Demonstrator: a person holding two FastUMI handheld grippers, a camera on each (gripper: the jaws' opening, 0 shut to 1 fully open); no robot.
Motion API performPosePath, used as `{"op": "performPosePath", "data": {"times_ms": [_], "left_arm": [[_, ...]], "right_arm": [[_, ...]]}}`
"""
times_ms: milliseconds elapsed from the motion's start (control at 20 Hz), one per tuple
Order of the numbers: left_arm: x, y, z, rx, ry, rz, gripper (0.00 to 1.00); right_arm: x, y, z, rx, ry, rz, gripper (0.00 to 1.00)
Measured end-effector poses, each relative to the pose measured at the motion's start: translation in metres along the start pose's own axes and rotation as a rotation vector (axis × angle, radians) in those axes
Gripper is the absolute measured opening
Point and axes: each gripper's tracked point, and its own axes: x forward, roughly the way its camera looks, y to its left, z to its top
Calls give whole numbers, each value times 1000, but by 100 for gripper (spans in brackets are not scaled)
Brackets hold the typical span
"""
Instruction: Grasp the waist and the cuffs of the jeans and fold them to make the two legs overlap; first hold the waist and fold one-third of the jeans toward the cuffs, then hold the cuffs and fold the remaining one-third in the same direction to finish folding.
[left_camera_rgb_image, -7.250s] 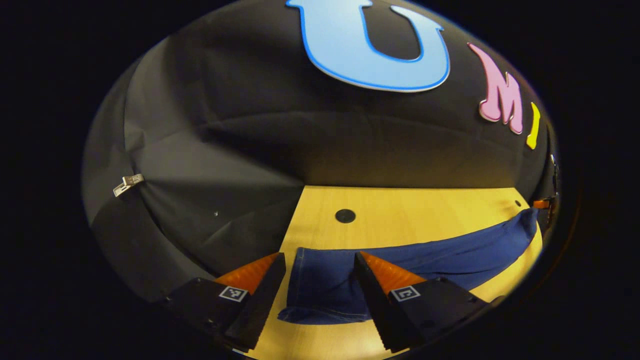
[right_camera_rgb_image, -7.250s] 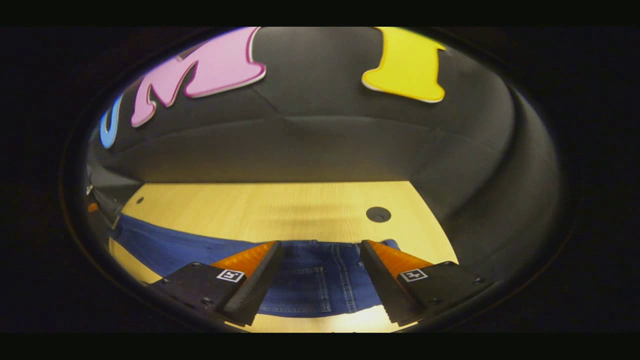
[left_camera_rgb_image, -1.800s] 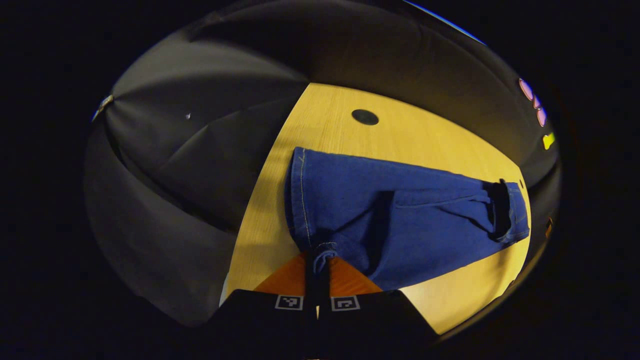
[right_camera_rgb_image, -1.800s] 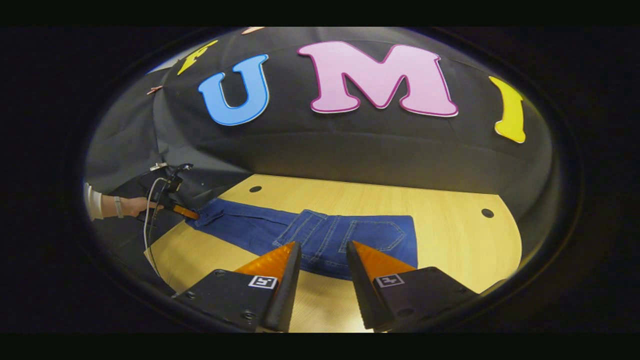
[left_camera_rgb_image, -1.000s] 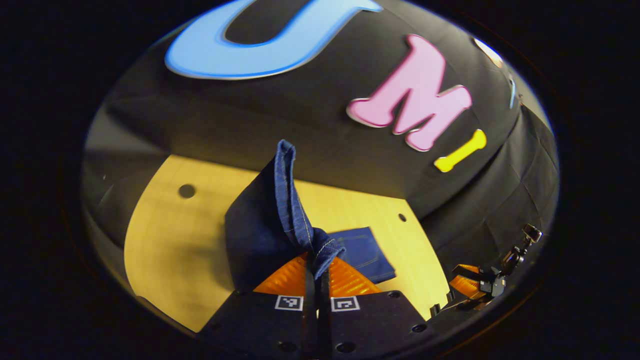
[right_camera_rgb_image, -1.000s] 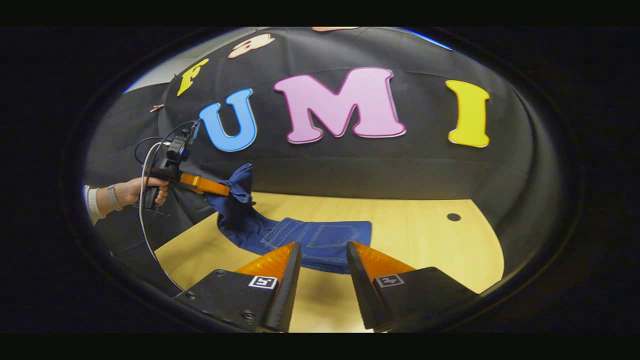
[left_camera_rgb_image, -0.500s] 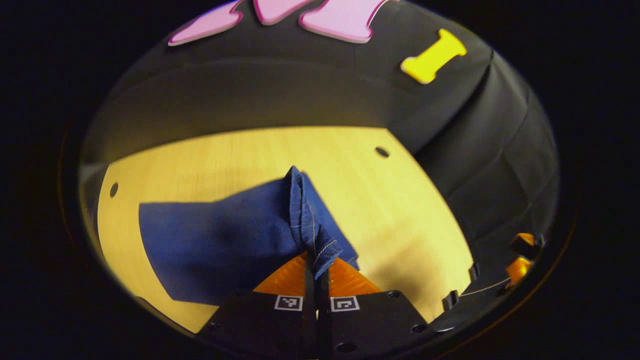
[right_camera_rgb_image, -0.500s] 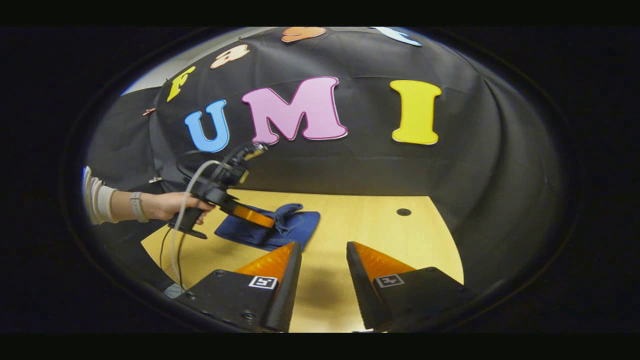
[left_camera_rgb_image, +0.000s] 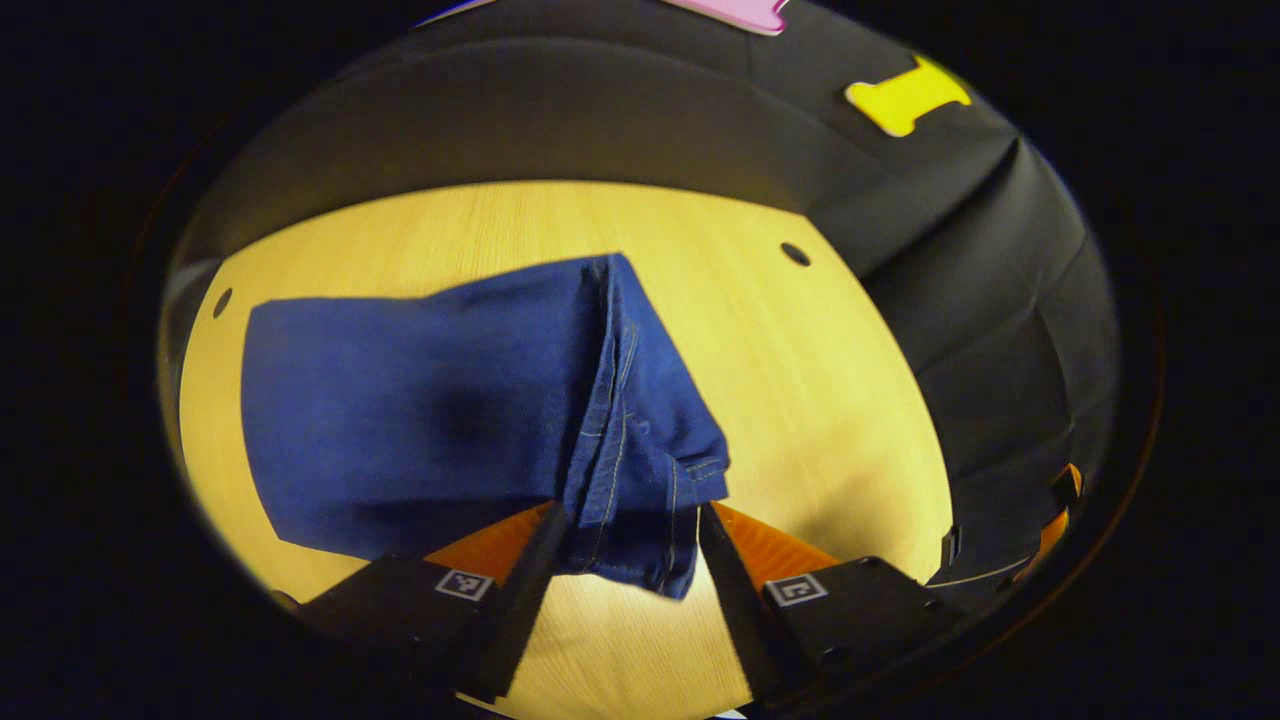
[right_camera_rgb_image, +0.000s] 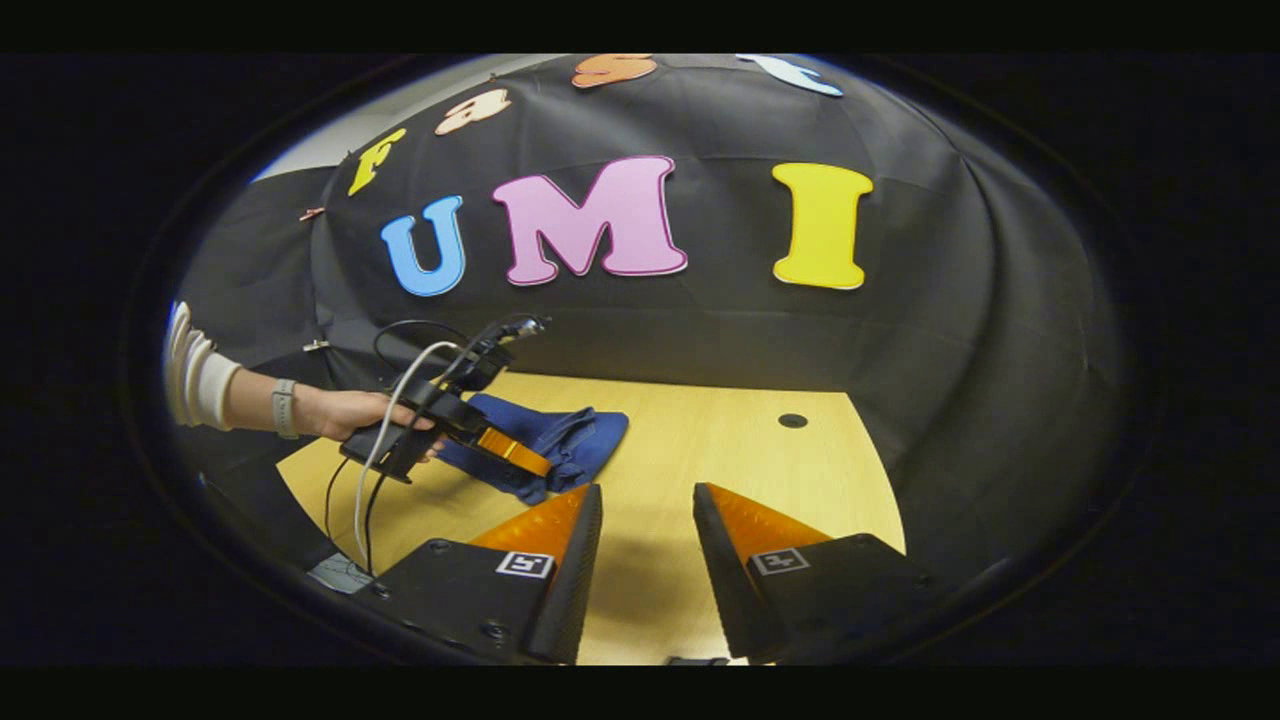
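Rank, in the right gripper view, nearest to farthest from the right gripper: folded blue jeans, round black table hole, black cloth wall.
1. Folded blue jeans, ahead-left of the right gripper.
2. Round black table hole, ahead-right.
3. Black cloth wall, behind the table.

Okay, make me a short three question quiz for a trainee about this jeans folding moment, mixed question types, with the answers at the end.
1. True or false: the left gripper is clamped shut on the jeans.
2. Multiple choice: where do the jeans lie? A) hanging off the table's edge; B) in a folded bundle on the wooden table; C) spread out flat at full length.
3. Fill in: the right gripper has its fingers ____ and holds nothing.

Key
1. False: its fingers stand apart, with the cuff end of the jeans lying between them on the table.
2. B.
3. Open: it is held above bare table, to the side of the jeans, while a hand holds the left gripper at the bundle.
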Motion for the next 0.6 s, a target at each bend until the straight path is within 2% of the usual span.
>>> {"op": "performPosePath", "data": {"times_ms": [50, 100, 250, 450, 500, 600], "left_arm": [[-21, -1, 6, 19, -64, -5, 82], [-45, -1, 13, 36, -134, 1, 95], [-132, -1, 17, 72, -349, 11, 95], [-241, 12, -7, 95, -589, 81, 96], [-264, 16, -19, 92, -638, 104, 96], [-299, 26, -40, 99, -700, 142, 96]], "right_arm": [[-2, 9, 6, -7, -14, 4, 57], [-3, 18, 14, -20, -33, 4, 59], [-10, 50, 40, -54, -93, -11, 61], [-19, 111, 83, -55, -193, -33, 81], [-22, 125, 92, -51, -219, -39, 90], [-26, 150, 110, -43, -272, -68, 94]]}}
